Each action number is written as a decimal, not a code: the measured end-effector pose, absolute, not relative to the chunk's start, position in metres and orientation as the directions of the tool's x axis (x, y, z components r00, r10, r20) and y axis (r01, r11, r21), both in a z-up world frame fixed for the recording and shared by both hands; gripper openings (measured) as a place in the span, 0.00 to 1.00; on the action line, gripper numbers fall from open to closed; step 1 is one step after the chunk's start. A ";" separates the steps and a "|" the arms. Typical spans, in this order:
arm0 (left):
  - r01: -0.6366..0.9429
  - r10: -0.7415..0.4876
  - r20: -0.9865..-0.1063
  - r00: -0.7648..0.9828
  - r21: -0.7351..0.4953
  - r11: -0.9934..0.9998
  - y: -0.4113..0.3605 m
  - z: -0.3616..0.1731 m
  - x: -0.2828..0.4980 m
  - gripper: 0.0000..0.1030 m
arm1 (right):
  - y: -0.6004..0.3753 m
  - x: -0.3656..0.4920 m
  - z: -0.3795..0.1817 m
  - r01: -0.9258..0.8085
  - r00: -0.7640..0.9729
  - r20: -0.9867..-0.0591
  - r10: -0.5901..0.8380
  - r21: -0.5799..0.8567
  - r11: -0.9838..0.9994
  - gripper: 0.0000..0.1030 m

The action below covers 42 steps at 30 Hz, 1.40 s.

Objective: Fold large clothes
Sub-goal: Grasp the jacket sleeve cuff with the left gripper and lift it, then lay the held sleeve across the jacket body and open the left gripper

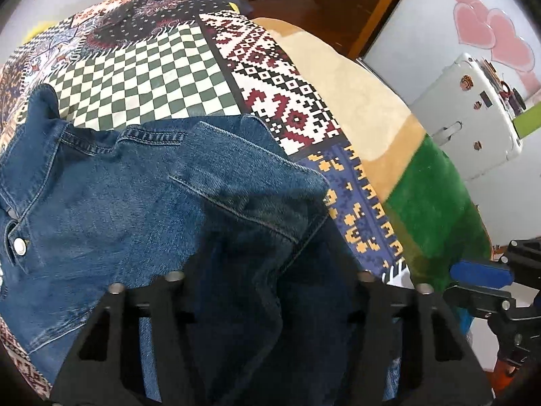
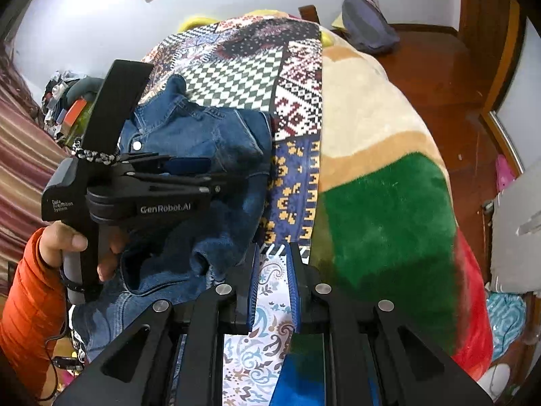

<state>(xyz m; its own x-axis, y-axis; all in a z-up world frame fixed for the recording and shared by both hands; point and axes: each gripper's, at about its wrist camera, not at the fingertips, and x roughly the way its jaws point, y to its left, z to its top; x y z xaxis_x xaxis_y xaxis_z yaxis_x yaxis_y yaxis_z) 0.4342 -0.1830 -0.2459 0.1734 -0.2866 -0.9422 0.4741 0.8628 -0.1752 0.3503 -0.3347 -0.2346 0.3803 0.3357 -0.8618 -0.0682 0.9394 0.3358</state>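
left hand-held gripper [image 2: 216,177] over denim jacket [image 1: 142,182] on patchwork blanket [image 1: 162,67].

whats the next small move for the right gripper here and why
Probably open the right gripper and shift it left in its view onto the near edge of the denim jacket. It is shut on nothing over the printed sheet, while denim bunches at the left gripper, so the other side likely needs a hold.
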 end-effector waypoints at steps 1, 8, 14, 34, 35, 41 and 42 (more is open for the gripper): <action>0.474 -0.287 -0.943 0.172 -0.176 0.863 -0.182 -0.246 0.434 0.33 | -0.335 0.352 -0.238 -0.064 0.376 -0.866 0.330 0.331 0.941 0.11; 0.418 -0.440 -0.878 0.188 -0.333 0.845 -0.144 -0.213 0.442 0.12 | -0.333 0.359 -0.238 -0.058 0.384 -0.854 0.350 0.356 0.933 0.12; 0.408 -0.496 -0.767 0.407 -0.333 0.850 -0.095 -0.118 0.443 0.10 | -0.323 0.368 -0.230 -0.063 0.390 -0.852 0.350 0.355 0.933 0.12; 0.122 -0.309 -0.713 0.629 -0.302 0.945 0.157 -0.114 0.380 0.10 | -0.227 0.402 -0.247 -0.114 0.280 -0.909 0.310 0.289 0.951 0.12; 0.082 -0.307 -0.736 0.604 -0.326 0.942 0.172 -0.137 0.376 0.10 | -0.222 0.402 -0.252 -0.119 0.267 -0.916 0.300 0.278 0.953 0.12; -0.053 -0.335 -0.808 0.484 -0.409 0.911 0.217 -0.234 0.344 0.10 | -0.201 0.391 -0.272 -0.166 0.253 -0.949 0.190 0.151 0.974 0.12; -0.064 -0.345 -0.811 0.472 -0.422 0.904 0.219 -0.242 0.338 0.10 | -0.199 0.389 -0.272 -0.176 0.261 -0.949 0.177 0.134 0.975 0.11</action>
<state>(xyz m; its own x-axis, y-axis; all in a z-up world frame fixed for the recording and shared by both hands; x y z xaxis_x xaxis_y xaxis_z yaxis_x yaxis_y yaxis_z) 0.3378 0.2187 -0.2424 0.4723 -0.3450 -0.8111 -0.0638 0.9044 -0.4219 0.3889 -0.1995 -0.2725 0.2610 0.1774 -0.9489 -0.1761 0.9752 0.1339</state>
